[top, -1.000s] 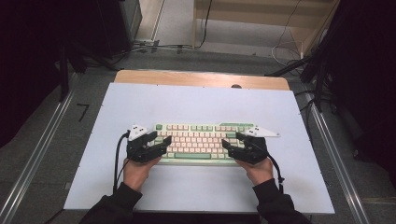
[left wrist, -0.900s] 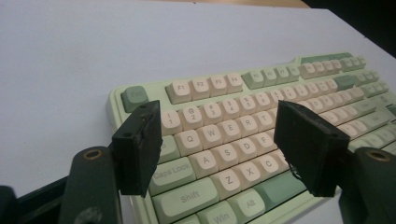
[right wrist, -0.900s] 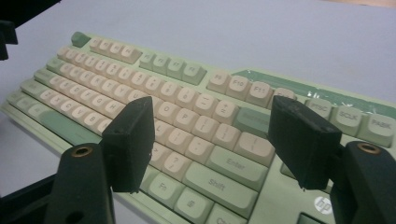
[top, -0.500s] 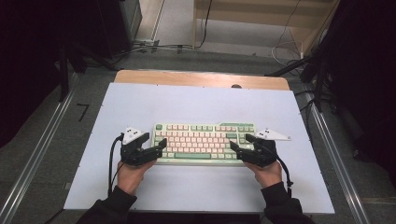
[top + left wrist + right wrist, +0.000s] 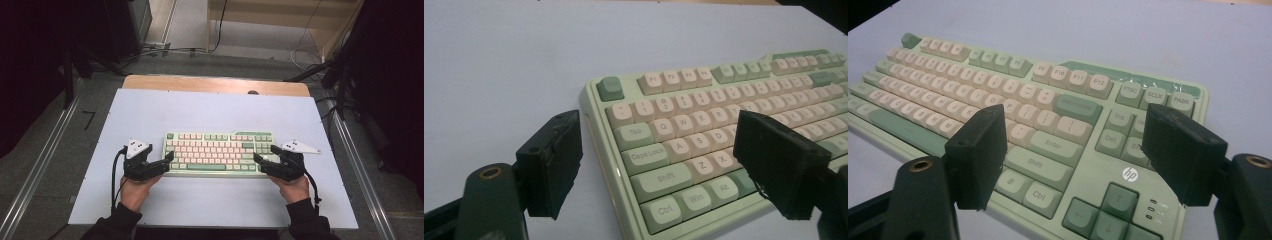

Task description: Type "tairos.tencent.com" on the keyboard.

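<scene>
Looking down: a green and cream keyboard (image 5: 219, 153) lies flat on the pale blue table (image 5: 210, 107), a little toward the person's side, long edge running left to right
Left gripper (image 5: 167, 161): at the keyboard's left end near the front corner — jaws have just been opening and now stand wide, nothing between the pads
Left gripper view: the two black jaws rise either side of the keyboard's (image 5: 719, 130) front left corner, one over bare table (image 5: 499, 65), the other above the Z and X keys, neither pressing on anything I can see
Right gripper (image 5: 264, 156): at the keyboard's right end, jaws pointing in toward the keys — they too have just been opening, and stand well apart with nothing gripped
Right gripper view: the jaws frame the Enter and Shift keys and the block above the arrow keys on the keyboard (image 5: 1048, 125); whether a pad grazes the keycaps I cannot tell
Hands: the person's left hand (image 5: 134, 187) and right hand (image 5: 295, 187) hold the grippers from the near edge, dark sleeves coming in at the bottom
Plates: a grey three-cornered plate sits on top of each gripper
Beyond: a wooden strip (image 5: 215, 84) along the table's far edge
</scene>
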Motion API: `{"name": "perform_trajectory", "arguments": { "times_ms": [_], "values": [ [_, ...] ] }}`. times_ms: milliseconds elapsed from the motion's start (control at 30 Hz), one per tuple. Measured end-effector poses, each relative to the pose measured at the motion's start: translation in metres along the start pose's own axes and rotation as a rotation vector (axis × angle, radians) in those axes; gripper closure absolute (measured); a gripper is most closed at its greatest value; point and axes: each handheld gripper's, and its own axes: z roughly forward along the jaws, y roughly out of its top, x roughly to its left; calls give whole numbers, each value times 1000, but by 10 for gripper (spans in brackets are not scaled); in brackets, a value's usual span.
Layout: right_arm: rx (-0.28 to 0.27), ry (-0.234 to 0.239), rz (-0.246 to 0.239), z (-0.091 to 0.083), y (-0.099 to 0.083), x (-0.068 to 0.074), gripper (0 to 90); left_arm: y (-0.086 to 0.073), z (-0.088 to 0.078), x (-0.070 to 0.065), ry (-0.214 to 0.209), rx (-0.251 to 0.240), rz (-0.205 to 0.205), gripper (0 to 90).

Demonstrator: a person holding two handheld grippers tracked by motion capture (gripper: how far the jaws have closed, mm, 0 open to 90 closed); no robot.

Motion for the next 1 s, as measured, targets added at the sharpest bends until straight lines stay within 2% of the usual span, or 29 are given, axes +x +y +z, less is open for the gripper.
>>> {"name": "perform_trajectory", "arguments": {
  "times_ms": [433, 600, 1000],
  "values": [
    [-13, -27, 17, -12, -6, -12, 234, -5, -5, 11, 36, -6, -21, 203],
    [-17, -44, 25, -18, -9, -18, 218, -7, -8, 14, 36, -8, -22, 203],
    [-36, -97, 73, -36, -18, -37, 189, -11, -20, 22, 61, -13, -30, 183]
  ]
}}
